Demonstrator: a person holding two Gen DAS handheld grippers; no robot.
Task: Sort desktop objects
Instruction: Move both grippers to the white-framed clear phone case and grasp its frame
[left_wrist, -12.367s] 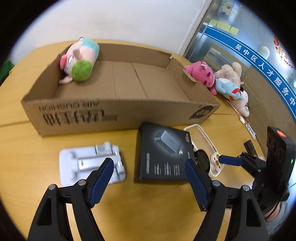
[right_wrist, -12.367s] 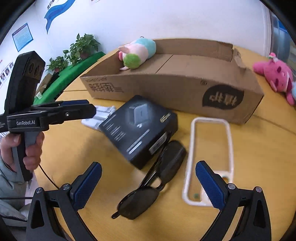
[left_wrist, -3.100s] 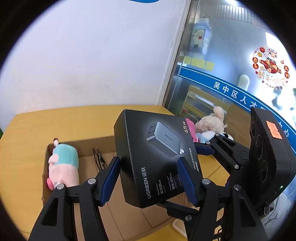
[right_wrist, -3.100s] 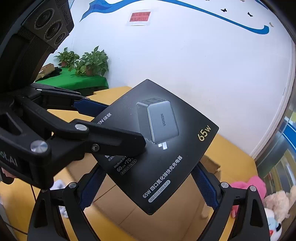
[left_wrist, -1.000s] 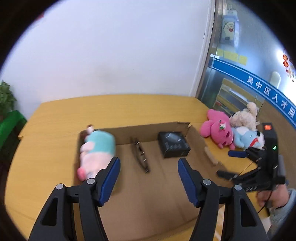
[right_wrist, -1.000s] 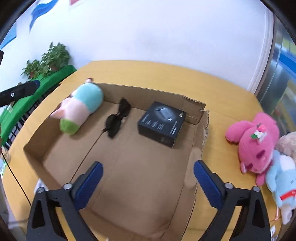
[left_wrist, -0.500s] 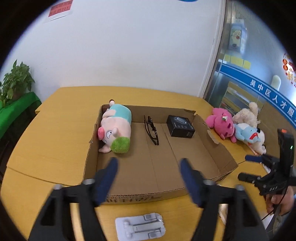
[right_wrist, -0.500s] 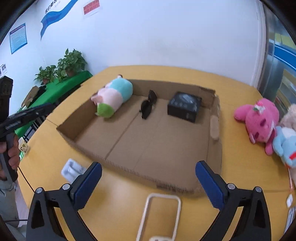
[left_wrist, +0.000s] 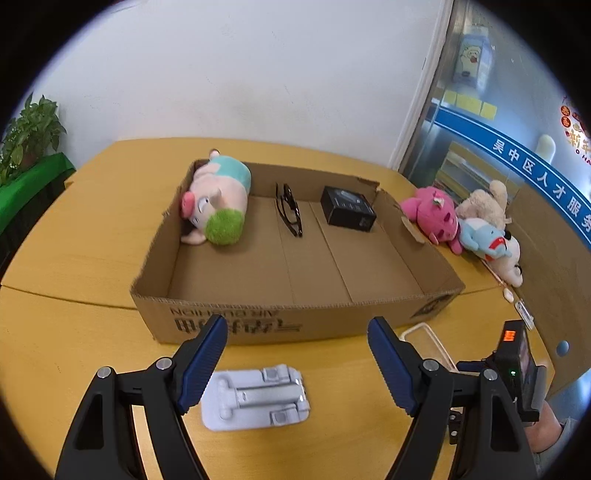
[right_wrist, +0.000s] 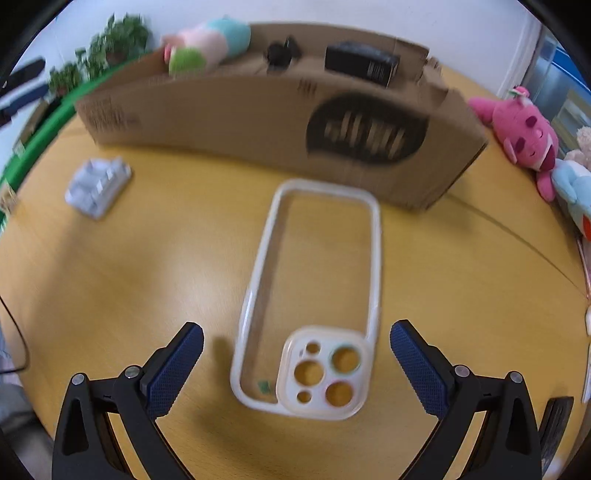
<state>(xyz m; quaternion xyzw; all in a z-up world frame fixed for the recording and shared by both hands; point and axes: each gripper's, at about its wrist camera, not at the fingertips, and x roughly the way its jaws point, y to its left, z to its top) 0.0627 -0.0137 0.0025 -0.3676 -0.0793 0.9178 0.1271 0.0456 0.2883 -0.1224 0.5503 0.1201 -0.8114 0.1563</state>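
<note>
3 items lie inside the cardboard box (left_wrist: 295, 317); in front of it, phone case (right_wrist: 314, 295) and white stand (left_wrist: 255, 398) wait beneath 2 spread, empty grippers, left gripper (left_wrist: 295, 365) and right gripper (right_wrist: 295, 365).

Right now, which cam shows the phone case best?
Right wrist: the whole phone case lies flat on the table, camera cutouts visible, slightly blurred. Left wrist catches only one corner of it behind that gripper's right finger.
</note>
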